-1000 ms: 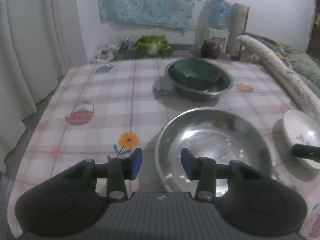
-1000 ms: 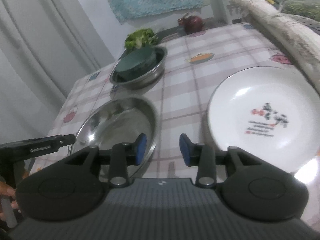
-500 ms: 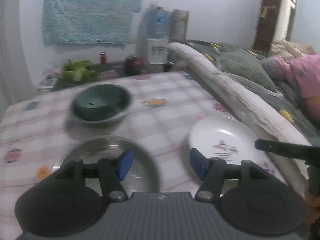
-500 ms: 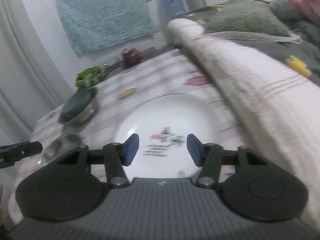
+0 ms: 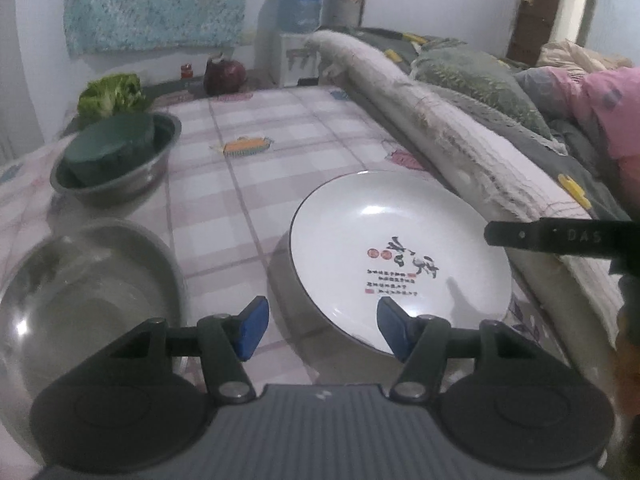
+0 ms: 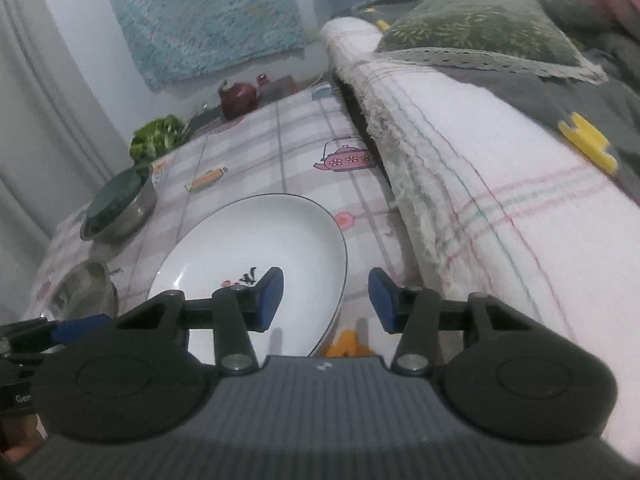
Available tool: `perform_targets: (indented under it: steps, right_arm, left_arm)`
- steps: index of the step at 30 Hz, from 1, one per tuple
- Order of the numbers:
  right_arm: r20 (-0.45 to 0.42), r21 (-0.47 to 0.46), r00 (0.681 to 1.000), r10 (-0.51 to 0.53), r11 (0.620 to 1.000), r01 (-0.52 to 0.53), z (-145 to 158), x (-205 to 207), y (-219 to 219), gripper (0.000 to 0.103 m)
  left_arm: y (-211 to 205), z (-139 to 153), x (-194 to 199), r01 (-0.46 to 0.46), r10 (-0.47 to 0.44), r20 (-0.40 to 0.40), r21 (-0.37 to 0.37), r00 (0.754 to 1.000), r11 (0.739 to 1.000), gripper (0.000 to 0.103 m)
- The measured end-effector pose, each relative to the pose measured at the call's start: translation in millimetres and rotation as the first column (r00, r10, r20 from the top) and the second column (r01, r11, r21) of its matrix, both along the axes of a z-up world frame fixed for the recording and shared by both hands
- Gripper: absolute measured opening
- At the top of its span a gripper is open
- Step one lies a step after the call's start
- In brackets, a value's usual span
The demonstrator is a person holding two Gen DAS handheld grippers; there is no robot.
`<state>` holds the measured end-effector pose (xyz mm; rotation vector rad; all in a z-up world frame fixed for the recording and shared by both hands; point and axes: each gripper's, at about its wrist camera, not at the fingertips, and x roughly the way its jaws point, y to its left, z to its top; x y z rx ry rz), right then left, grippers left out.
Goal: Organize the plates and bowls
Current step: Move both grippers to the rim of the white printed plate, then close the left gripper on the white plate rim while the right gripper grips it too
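White plate (image 5: 400, 256): both grippers, left (image 5: 318, 326) and right (image 6: 326, 298), approach with fingers spread, nothing held; I'd pinch opposite rims evenly

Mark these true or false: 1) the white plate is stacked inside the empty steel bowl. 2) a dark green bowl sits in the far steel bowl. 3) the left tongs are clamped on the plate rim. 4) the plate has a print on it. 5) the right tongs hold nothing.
1) False. The white plate lies on the tablecloth, beside the empty steel bowl and apart from it.
2) True. The dark green bowl sits in the far steel bowl.
3) False. The left tongs stand open at the plate's near rim, pads not pressing on it.
4) True. Dark and red markings show on its inside.
5) True. The right tongs are open with nothing between the pads.
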<state>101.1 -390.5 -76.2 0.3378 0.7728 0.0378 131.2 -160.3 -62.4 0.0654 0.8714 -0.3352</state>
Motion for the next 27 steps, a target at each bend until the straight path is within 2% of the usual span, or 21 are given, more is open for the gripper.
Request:
perform_targets:
  steps: [5, 9, 17, 27]
  right_arm:
    - [-0.026, -0.002, 0.998, 0.057, 0.998, -0.057, -4, 22, -11, 0.037]
    - [-0.038, 0.011, 0.995, 0.089, 0.996, -0.089, -10, 35, -16, 0.032]
    - [-0.045, 0.076, 0.991, 0.122, 0.99, -0.119, -23, 43, -16, 0.018]
    - [-0.062, 0.041, 0.989, 0.137, 0.99, -0.134, -22, 30, -6, 0.018]
  left_arm:
    - [-4, -10, 11, -0.017, 0.016, -0.048, -0.017, 0.999, 1.0, 0.043]
    - [-7, -15, 15, -0.012, 0.01, -0.075, -0.025, 0.997, 1.0, 0.025]
    - [-4, -15, 18, -0.032, 0.029, -0.082, -0.039, 0.996, 0.999, 0.02]
    - [-1, -12, 7, -0.009, 0.008, -0.083, -0.012, 0.996, 1.0, 0.019]
